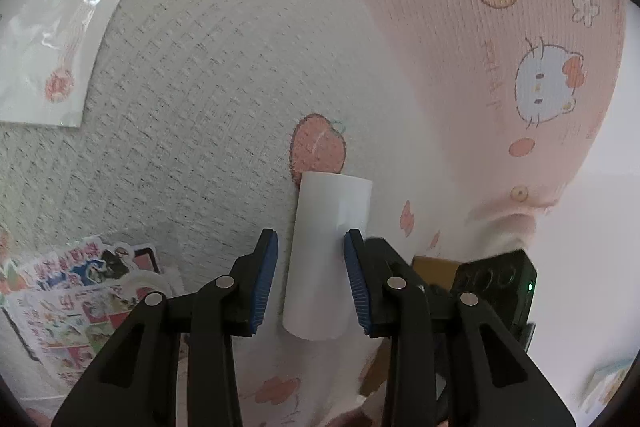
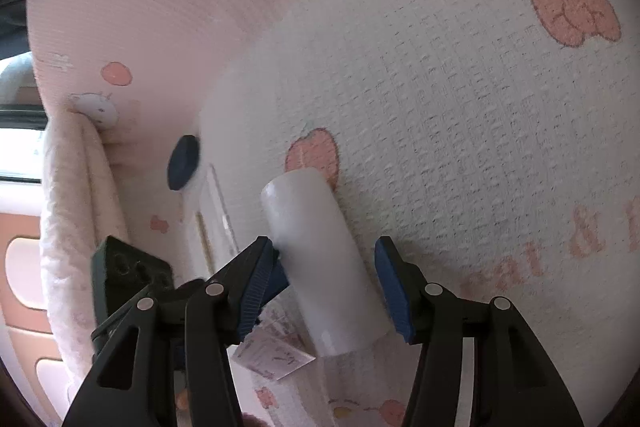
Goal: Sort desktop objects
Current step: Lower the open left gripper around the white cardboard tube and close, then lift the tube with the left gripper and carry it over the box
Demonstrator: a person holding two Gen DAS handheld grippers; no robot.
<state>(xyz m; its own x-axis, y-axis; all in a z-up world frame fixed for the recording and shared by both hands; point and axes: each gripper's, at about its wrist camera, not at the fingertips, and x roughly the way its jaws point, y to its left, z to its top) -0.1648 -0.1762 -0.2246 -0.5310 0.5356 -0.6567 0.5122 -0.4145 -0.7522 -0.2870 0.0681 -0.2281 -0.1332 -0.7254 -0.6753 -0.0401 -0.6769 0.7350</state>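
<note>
A patterned pink-and-cream cloth (image 1: 224, 75) covers the desk, seen from the left tongs (image 1: 311, 281). Far to their upper left lies a glossy plastic-sleeved sheet (image 1: 52, 23); low to their left, a heap of colourful stickers and cards (image 1: 76, 295) sits on the cloth. Between the blue pads (image 1: 264, 279) lies a white cylinder (image 1: 326, 259), pointing away from the camera, its far end just short of a printed peach motif (image 1: 318, 147). The left tongs stand open around it: a gap shows on the left side, while the right pad sits at the cylinder's edge, contact uncertain. Just right of them, the black body of the other tool (image 1: 496, 291) crowds in, with a cartoon cat print (image 1: 546, 83) on the pink fabric beyond.

From the right tongs (image 2: 327, 283), the other tool's black housing (image 2: 128, 271) shows low to the left, and one dark blue pad (image 2: 183, 163) appears beyond it, blurred. The same cylinder (image 2: 324, 267) lies tilted between the fingers. The right tongs are open too, the left pad close against the cylinder, the right pad clearly apart. A small printed card (image 2: 272, 355) lies beneath the left finger; a bow print (image 2: 576, 17) marks the cloth to the upper right.
</note>
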